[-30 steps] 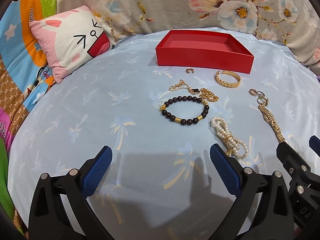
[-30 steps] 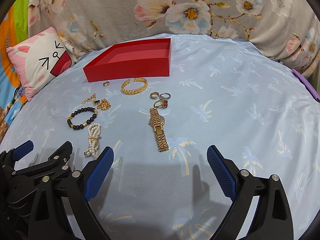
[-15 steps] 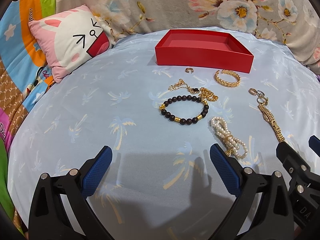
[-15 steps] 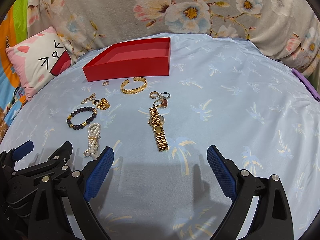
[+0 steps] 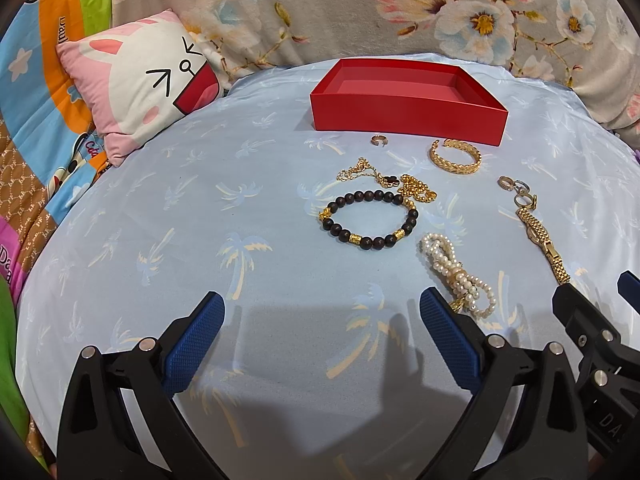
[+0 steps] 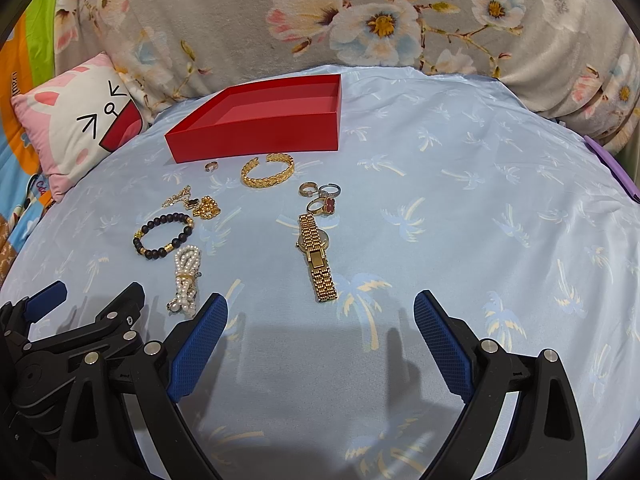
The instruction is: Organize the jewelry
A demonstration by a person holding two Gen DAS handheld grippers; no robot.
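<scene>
An empty red box (image 5: 408, 102) (image 6: 260, 124) sits at the back of the light blue sheet. In front of it lie a small ring (image 5: 378, 141), a gold cuff bangle (image 5: 455, 156) (image 6: 267, 170), a gold chain (image 5: 416, 192) (image 6: 206, 207), a dark bead bracelet (image 5: 370, 220) (image 6: 162, 236), a pearl strand (image 5: 456, 276) (image 6: 186, 278), a few rings (image 6: 322, 198) and a gold watch (image 6: 316, 256) (image 5: 540, 236). My left gripper (image 5: 320, 324) is open near the front, nothing between its fingers. My right gripper (image 6: 320, 320) is open just short of the watch.
A pink and white cat-face pillow (image 5: 136, 92) (image 6: 76, 128) lies at the left. A floral grey blanket (image 6: 360, 20) rises behind the box. A colourful quilt (image 5: 36, 120) borders the left edge. The sheet's right half (image 6: 500, 220) holds no jewelry.
</scene>
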